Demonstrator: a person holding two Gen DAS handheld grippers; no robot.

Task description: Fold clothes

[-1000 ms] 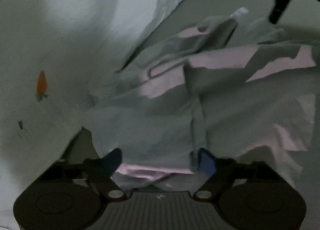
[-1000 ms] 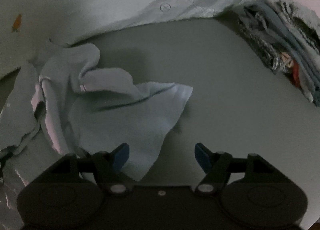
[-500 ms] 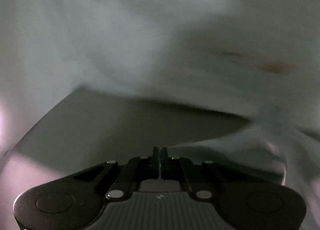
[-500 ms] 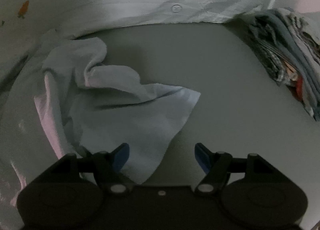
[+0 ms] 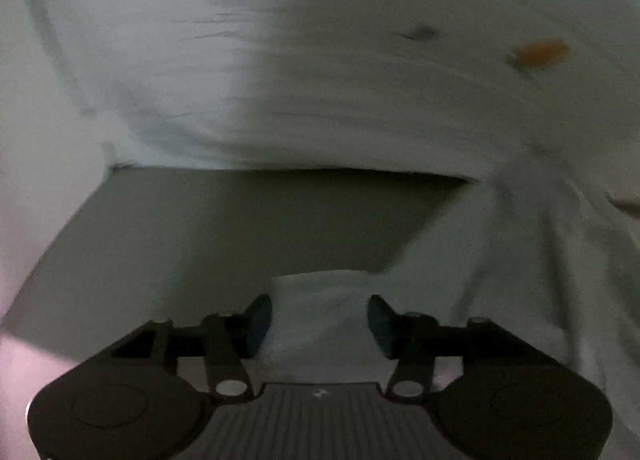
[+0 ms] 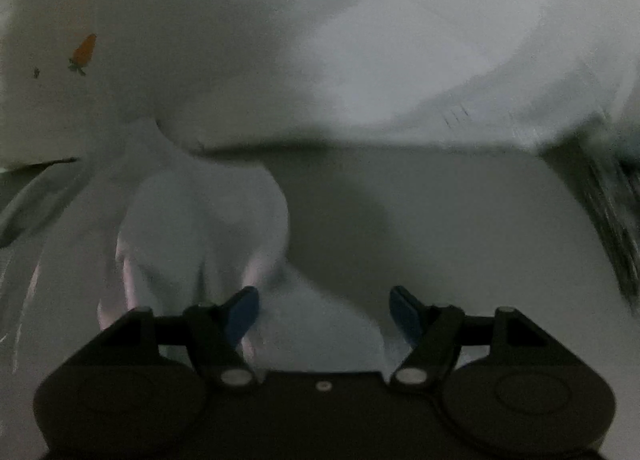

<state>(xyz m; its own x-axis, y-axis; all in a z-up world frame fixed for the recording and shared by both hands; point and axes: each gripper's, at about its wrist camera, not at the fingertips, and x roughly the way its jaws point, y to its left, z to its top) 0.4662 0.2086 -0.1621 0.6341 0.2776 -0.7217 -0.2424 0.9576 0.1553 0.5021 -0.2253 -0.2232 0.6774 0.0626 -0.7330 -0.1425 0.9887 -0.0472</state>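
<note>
On the grey table (image 5: pixel 224 228): pale crumpled garment (image 6: pixel 208 228) and a large white carrot-print sheet (image 5: pixel 320 72); both views dim and motion-blurred
Landmark: the grey table; all places given against it
Left gripper (image 5: pixel 318 320): low over the table's near edge; blue-padded fingers (image 5: pixel 258 320) spread apart; a fold of the pale garment lies between them, not pinched
Right gripper (image 6: pixel 324 310): low over the table; fingers (image 6: pixel 404 310) spread wide; pale cloth lies beneath and between them, unpinched
Garment: bunched on the table at its left side in the right wrist view; trails off the table's right side in the left wrist view
Sheet: bounds the table's far side in both views; orange carrot motif (image 6: pixel 84 50) visible
Dark pile (image 6: pixel 612 212): at the table's far right; too blurred to identify
</note>
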